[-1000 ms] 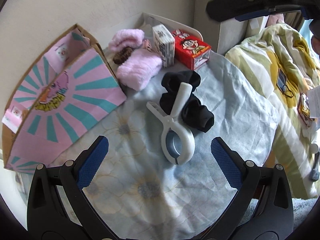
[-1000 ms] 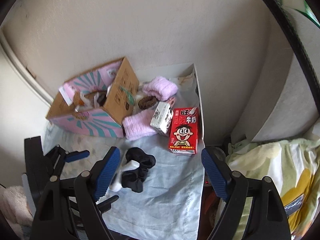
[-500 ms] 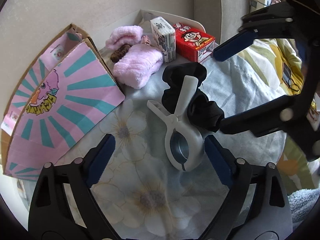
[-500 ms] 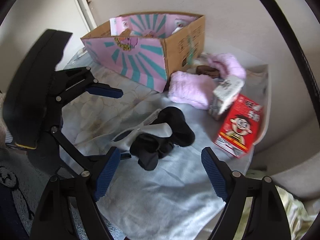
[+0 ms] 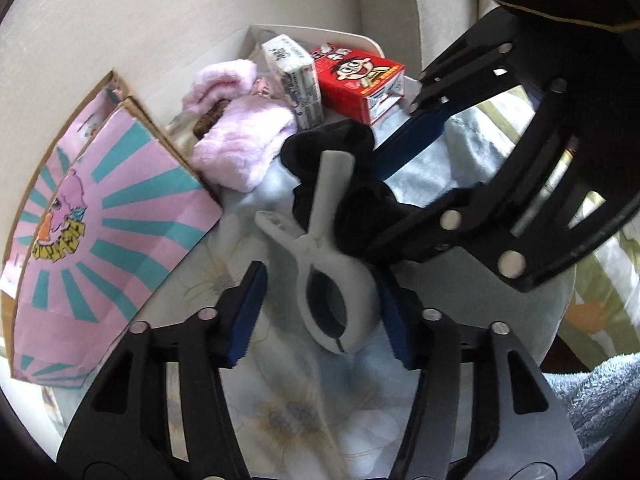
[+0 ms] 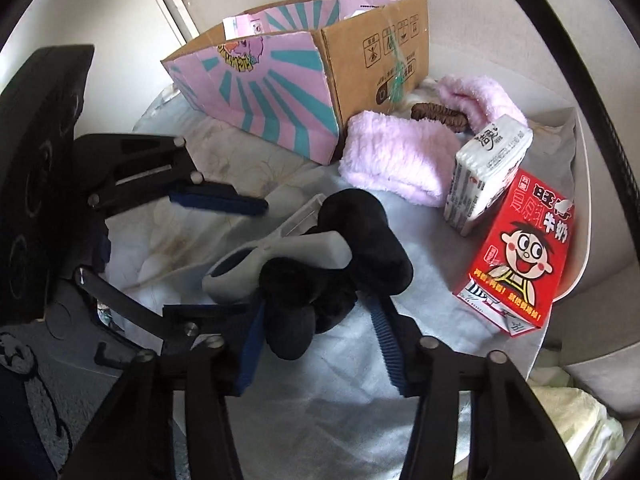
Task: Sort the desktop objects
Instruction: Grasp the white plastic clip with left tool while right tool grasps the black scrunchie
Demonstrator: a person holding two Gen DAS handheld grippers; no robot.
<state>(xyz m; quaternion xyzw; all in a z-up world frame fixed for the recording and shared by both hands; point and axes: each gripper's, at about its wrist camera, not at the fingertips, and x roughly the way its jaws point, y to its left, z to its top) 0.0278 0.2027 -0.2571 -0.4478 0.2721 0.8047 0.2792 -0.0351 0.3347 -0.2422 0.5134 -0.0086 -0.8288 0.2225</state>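
Floral cloth [image 5: 304, 412] under clamp [image 5: 332, 280], scrunchie [image 6: 360, 248]

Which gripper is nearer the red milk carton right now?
Right. The right gripper straddles the black scrunchie, with the red milk carton just off its right finger. The left gripper brackets the white clip, farther from the carton, beyond the scrunchie.

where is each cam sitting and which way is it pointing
Left wrist: sits on the left gripper, looking along its open blue-padded fingers at the white clamp between them, with the right gripper entering from the right.
Right wrist: sits on the right gripper, looking along its open fingers at the black scrunchie, with the left gripper at left.
Shared: clamp, scrunchie, pink-and-teal box, red milk carton.
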